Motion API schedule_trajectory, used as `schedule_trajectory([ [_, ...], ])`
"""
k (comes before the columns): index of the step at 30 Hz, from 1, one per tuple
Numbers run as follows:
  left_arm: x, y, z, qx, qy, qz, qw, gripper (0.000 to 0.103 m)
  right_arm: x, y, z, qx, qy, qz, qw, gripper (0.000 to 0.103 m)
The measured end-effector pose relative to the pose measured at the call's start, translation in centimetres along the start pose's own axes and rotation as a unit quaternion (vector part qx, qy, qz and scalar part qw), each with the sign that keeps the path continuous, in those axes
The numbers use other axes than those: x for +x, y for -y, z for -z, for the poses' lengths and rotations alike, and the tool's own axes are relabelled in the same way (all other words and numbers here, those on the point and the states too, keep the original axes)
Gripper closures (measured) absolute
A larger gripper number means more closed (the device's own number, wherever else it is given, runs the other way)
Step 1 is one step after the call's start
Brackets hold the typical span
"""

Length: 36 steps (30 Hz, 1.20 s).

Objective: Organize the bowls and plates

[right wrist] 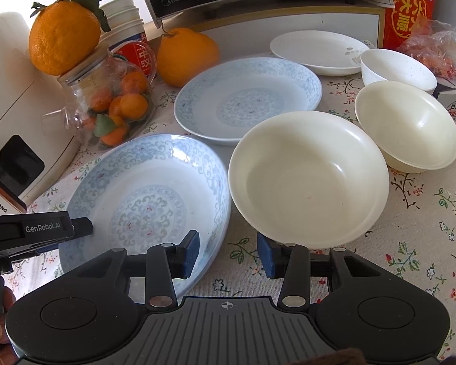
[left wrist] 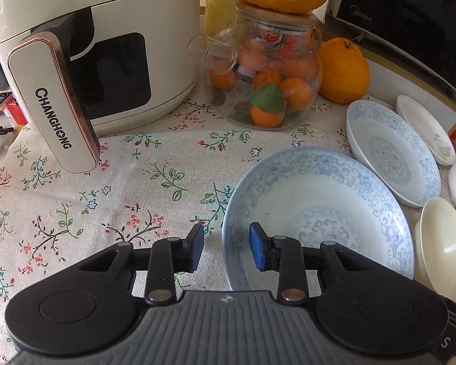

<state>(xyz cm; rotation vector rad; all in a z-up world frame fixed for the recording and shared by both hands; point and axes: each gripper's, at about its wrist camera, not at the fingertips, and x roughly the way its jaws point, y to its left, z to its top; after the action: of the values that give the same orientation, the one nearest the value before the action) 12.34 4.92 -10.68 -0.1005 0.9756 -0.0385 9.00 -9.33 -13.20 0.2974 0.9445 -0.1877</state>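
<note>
Plates (right wrist: 247, 100): 2 blue-patterned, 1 white; bowls (right wrist: 308, 176): 3 cream-white.

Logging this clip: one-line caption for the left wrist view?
Left tool straddles the rim of a blue-patterned plate on a floral tablecloth.

2 blue-patterned plates (right wrist: 143, 194) (right wrist: 246, 100), white plate (right wrist: 316, 50), 3 cream/white bowls (right wrist: 307, 176) upright on floral cloth
</note>
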Motion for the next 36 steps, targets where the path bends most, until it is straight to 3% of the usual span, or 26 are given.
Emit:
schedule_trajectory([
  [5, 0.4, 0.3, -0.1, 0.002, 0.007, 0.011, 0.9999, 0.074, 0.3, 0.3, -0.1, 0.007, 0.0, -0.008, 1.0, 0.062],
  [14, 0.9, -0.2, -0.1, -0.018, 0.016, 0.041, 0.9989, 0.077, 0.7, 1.1, -0.3, 0.039, -0.005, -0.041, 0.998, 0.077],
  [18, 0.7, -0.6, 0.0, -0.024, 0.016, 0.048, 0.9984, 0.079, 0.9, 1.5, -0.4, 0.061, -0.018, -0.071, 0.995, 0.091],
  [23, 0.6, -1.2, 0.0, -0.039, 0.013, 0.06, 0.9974, 0.084, 1.0, 2.0, -0.4, 0.079, -0.02, -0.086, 0.993, 0.091],
  [36, -1.5, -2.1, 0.7, -0.061, -0.003, 0.07, 0.9957, 0.092, -0.6, 2.0, -0.1, 0.05, -0.009, -0.089, 0.995, 0.091],
])
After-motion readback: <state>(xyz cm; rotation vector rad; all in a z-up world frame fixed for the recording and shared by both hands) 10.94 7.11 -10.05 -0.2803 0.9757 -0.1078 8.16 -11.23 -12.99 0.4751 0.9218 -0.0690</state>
